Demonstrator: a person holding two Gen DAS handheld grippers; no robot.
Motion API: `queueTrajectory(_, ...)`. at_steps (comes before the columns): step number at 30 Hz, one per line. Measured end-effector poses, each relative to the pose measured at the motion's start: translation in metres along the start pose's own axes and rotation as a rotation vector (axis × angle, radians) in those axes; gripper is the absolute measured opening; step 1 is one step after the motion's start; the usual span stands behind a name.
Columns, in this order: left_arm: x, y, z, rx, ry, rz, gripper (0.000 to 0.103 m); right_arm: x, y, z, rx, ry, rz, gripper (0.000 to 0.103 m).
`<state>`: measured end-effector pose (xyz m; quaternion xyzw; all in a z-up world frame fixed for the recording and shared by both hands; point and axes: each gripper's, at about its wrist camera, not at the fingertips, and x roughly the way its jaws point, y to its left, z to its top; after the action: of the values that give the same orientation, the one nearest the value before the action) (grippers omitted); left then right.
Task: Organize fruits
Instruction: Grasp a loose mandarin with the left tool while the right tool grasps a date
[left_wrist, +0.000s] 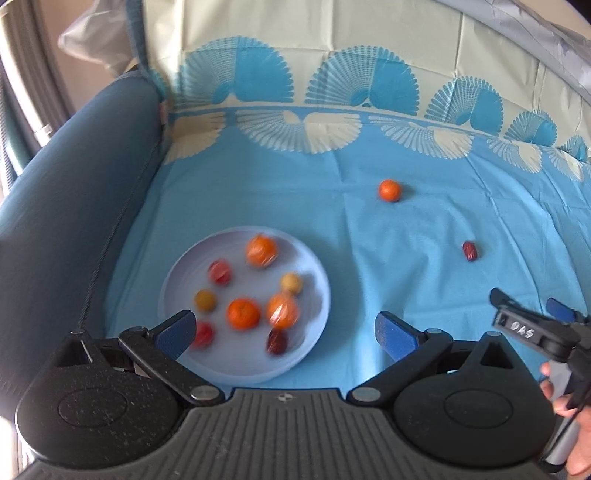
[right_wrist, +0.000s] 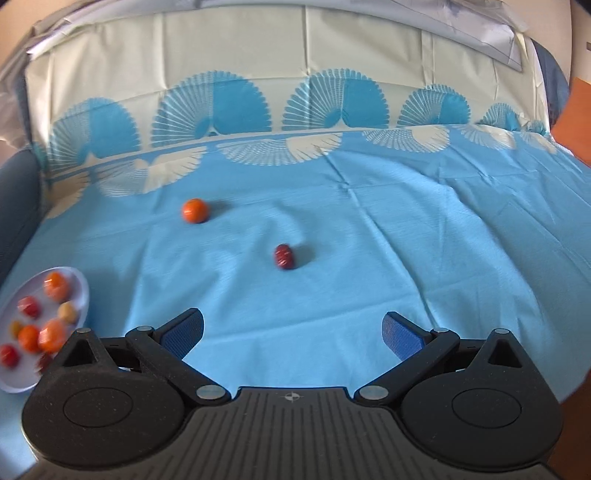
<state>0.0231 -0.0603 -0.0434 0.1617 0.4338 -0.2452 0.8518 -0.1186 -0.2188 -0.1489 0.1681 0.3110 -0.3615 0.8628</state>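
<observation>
Blue cloth (right_wrist: 369, 258) under us: the red date (right_wrist: 284, 256) lies dead ahead of our empty, wide-open right gripper (right_wrist: 293, 336), long axis pointing away; left gripper (left_wrist: 284, 332), open, hovers over the plate (left_wrist: 184, 266).

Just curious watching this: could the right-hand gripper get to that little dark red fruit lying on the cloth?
Probably yes. The right gripper is open, and the dark red fruit lies straight ahead on bare blue cloth with nothing between.
</observation>
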Motion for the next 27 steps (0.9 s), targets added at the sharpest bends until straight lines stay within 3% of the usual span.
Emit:
queueTrajectory(5, 0.072, -0.045, 0.058, 0.041, -0.042, -0.032, 0.103, 0.079, 0.004, 0.017, -0.023, 0.017, -0.026, 0.102)
queueTrajectory(9, 0.142, -0.082, 0.096, 0.103, -0.009, -0.082, 0.103, 0.126, 0.005, 0.016, -0.048, -0.005, -0.053, 0.099)
queueTrajectory(14, 0.218, -0.114, 0.124, 0.122, 0.047, -0.121, 0.103, 0.135, -0.030, 0.019, 0.026, -0.049, -0.159, 0.098)
queueTrajectory(17, 0.251, -0.125, 0.133, 0.118, 0.080, -0.103, 0.103, 0.139, -0.034, 0.019, 0.040, -0.049, -0.150, 0.099)
queueTrajectory(19, 0.265, -0.128, 0.137, 0.109, 0.104, -0.105, 0.102, 0.140, -0.030, 0.018, 0.021, -0.058, -0.142, 0.094)
queueTrajectory(20, 0.268, -0.129, 0.137, 0.108, 0.099, -0.108, 0.093, 0.137, -0.029, 0.018, 0.018, -0.068, -0.121, 0.082)
queueTrajectory(21, 0.269, -0.130, 0.138, 0.114, 0.090, -0.113, 0.062, 0.134, -0.027, 0.018, 0.007, -0.080, -0.126, 0.065)
queueTrajectory(22, 0.270, -0.132, 0.138, 0.135, 0.090, -0.144, 0.053, 0.132, -0.025, 0.018, -0.002, -0.084, -0.117, 0.043)
queueTrajectory(23, 0.267, -0.134, 0.138, 0.147, 0.070, -0.146, 0.037, 0.131, -0.025, 0.018, 0.002, -0.086, -0.107, 0.030)
queueTrajectory(24, 0.264, -0.134, 0.138, 0.159, 0.058, -0.149, 0.038, 0.129, -0.025, 0.018, 0.011, -0.087, -0.121, 0.012)
queueTrajectory(27, 0.247, -0.132, 0.132, 0.169, 0.032, -0.166, 0.038, 0.124, -0.038, 0.021, 0.091, -0.090, -0.124, 0.000)
